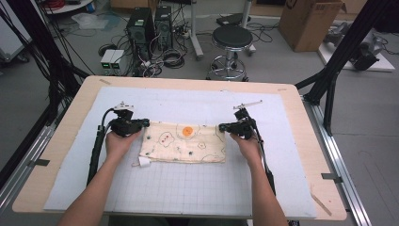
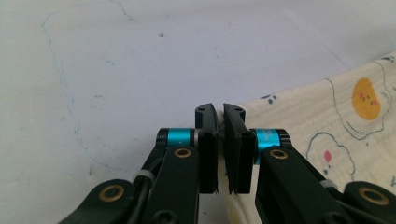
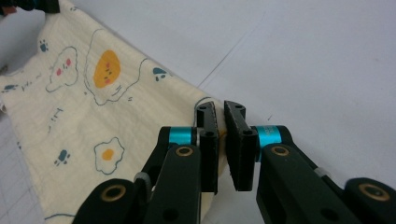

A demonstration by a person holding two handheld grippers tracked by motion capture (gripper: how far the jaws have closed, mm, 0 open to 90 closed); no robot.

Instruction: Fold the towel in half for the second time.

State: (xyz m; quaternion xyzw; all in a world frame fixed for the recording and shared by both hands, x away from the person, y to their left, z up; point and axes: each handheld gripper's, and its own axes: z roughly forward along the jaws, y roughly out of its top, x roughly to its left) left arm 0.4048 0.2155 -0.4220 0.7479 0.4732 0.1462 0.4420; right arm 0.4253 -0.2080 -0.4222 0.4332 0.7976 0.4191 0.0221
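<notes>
A cream cotton cloth printed with fried eggs and little paw marks (image 1: pixel 184 141) is seen spread flat in the middle of the high view, on a pale grey gridded mat (image 1: pixel 188 188) that covers the light wooden table (image 1: pixel 56 141). Its upper left corner is pinched by the left gripper (image 1: pixel 144 123) and its upper right corner by the right gripper (image 1: pixel 223 127), jaws closed on the fabric on both sides.

The pinch itself is only made out properly up close: in the left gripper view the cloth's edge is caught between the black jaws (image 2: pixel 220 140), and same deal in the right gripper view (image 3: pixel 220 140).

A small white tag (image 1: pixel 143 162) at the cloth's lower left corner is picked up from above. Beyond the table, a black round stool (image 1: pixel 232 37) is parked at the top centre and a brown cardboard box (image 1: pixel 308 21) at the upper right.
</notes>
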